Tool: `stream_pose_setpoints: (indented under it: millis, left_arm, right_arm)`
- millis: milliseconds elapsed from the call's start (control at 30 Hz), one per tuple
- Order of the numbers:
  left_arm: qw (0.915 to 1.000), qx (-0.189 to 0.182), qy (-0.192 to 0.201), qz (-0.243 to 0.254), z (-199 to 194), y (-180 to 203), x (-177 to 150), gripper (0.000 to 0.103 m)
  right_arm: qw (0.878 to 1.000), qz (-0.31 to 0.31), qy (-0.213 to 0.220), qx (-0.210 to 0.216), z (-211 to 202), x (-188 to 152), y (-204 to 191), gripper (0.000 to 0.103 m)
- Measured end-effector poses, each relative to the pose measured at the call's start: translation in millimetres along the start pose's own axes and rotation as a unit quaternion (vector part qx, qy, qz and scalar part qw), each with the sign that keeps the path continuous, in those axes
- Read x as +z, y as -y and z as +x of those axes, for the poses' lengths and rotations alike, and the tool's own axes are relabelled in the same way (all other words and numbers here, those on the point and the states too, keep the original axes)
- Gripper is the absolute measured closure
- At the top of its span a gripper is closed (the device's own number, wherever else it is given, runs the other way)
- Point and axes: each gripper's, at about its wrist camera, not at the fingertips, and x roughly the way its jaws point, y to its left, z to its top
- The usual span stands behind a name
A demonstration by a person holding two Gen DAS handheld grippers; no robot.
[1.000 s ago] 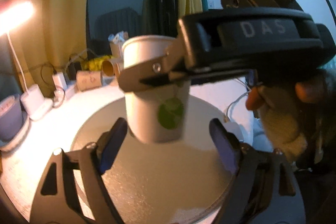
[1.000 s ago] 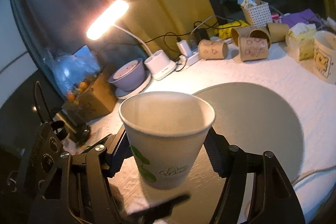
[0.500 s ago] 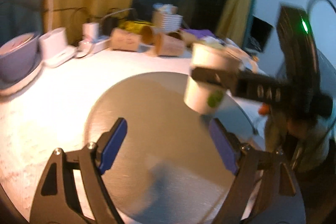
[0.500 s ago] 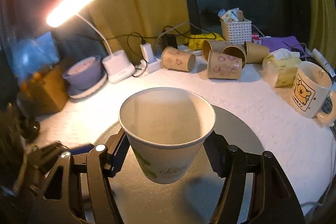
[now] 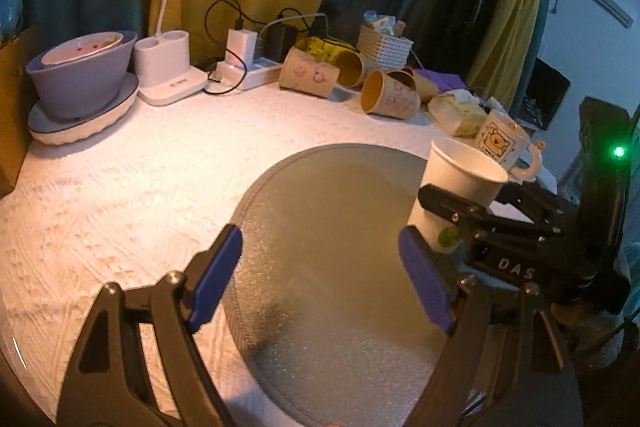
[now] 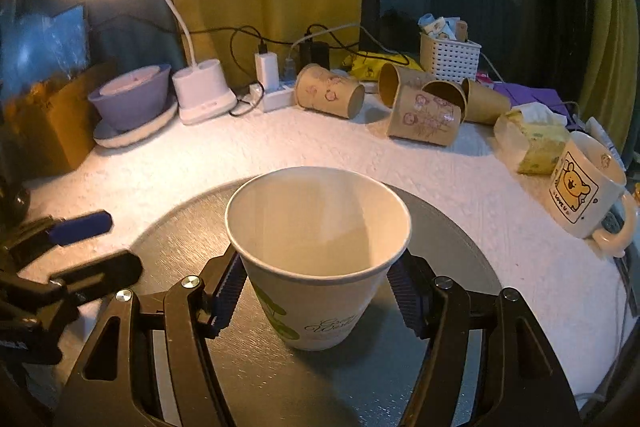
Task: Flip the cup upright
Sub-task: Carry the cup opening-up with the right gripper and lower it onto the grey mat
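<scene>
A white paper cup (image 6: 320, 251) with a green leaf print stands mouth up between the fingers of my right gripper (image 6: 316, 291), which is shut on its lower wall. Its base is on or just above the round grey mat (image 6: 448, 247). In the left wrist view the same cup (image 5: 456, 187) sits at the mat's right edge (image 5: 320, 227), held by the right gripper (image 5: 480, 223). My left gripper (image 5: 320, 267) is open and empty, low over the mat, to the left of the cup. Its blue-padded fingers (image 6: 80, 223) show at the left of the right wrist view.
Several brown paper cups (image 6: 424, 119) lie on their sides at the back of the white tablecloth. A bear mug (image 6: 580, 187) and a tissue pack (image 6: 532, 143) stand at the right. A purple bowl (image 6: 132, 99), lamp base (image 6: 204, 91) and chargers line the back left.
My left gripper has backed away from the cup and swung left, staying open. My right gripper has turned with the cup toward the table's middle and brought it lower over the mat.
</scene>
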Motion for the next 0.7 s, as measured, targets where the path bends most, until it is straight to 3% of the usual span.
stream_pose_setpoints:
  millis: [233,700]
  left_arm:
    - [0.9998,-0.001,0.017,0.012,-6.4,6.4,-0.1,0.020]
    - [0.9962,-0.005,0.051,0.070,-24.0,35.4,-3.3,0.017]
  right_arm:
    - [1.000,0.006,0.003,0.000,-8.4,-7.9,6.5,0.028]
    - [0.999,0.030,0.018,-0.022,-56.1,-31.1,8.7,0.028]
